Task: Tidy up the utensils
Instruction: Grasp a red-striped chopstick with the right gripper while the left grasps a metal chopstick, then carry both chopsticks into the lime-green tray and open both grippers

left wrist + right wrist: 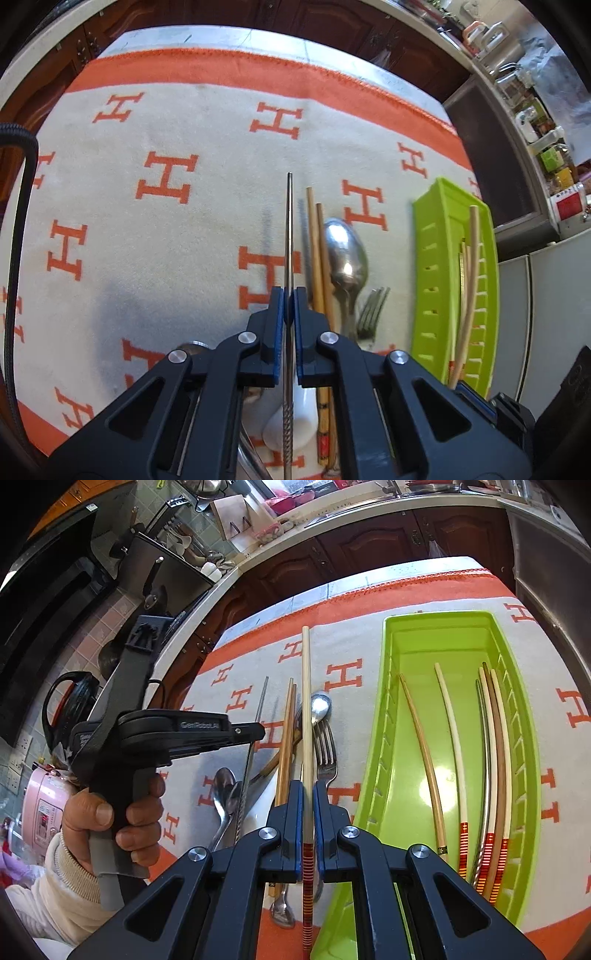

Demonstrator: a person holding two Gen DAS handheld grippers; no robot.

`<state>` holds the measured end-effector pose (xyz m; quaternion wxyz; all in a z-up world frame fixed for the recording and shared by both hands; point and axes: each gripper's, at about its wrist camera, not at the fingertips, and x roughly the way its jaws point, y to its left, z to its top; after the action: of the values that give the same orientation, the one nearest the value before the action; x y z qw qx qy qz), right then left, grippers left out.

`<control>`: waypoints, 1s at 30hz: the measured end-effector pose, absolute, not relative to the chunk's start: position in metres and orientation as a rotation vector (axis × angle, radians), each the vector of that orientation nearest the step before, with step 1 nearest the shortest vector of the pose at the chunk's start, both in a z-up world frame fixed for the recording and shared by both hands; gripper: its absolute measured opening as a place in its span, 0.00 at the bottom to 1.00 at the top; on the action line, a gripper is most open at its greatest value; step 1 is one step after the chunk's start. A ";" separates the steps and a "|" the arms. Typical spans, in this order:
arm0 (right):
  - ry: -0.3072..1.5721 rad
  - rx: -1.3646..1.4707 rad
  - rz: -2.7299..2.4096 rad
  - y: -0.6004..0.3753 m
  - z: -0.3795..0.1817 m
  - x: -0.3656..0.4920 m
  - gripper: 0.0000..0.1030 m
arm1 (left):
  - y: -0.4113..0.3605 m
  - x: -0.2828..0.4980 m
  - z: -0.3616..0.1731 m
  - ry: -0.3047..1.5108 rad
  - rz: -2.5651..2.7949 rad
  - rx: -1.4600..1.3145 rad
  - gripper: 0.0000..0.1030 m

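Observation:
My left gripper (289,295) is shut on a thin metal chopstick (290,229), held above the cloth; it also shows from the side in the right wrist view (258,731). My right gripper (308,794) is shut on a cream chopstick with a red-striped end (306,709), left of the green tray (391,635). The tray holds several chopsticks (491,760). On the cloth lie a pair of wooden chopsticks (319,258), a metal spoon (345,254), a fork (371,310) and a white spoon (299,424) under my left gripper.
The cloth is cream with orange H letters and an orange border (221,66). Two more metal spoons (225,794) lie left of the pile. Dark wooden cabinets (369,542) and a cluttered counter stand beyond the table. The green tray shows at the right in the left wrist view (428,258).

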<state>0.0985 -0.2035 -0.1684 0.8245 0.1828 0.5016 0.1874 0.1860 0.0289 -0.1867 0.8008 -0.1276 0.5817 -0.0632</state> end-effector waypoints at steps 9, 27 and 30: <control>1.023 0.425 0.394 -0.220 -0.148 0.078 0.05 | 0.018 0.148 -0.136 1.164 -0.243 -0.292 0.03; 0.922 0.449 0.282 -0.275 -0.101 0.040 0.05 | -0.072 0.126 -0.074 1.136 -0.512 -0.280 0.03; 0.931 0.439 0.240 -0.286 -0.105 0.045 0.05 | -0.088 0.133 -0.080 1.151 -0.530 -0.268 0.03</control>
<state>0.0448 -0.2860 -0.1048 0.8636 0.2094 0.4441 0.1147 0.1327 -0.0884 -0.0795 0.7976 -0.1250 0.5361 -0.2467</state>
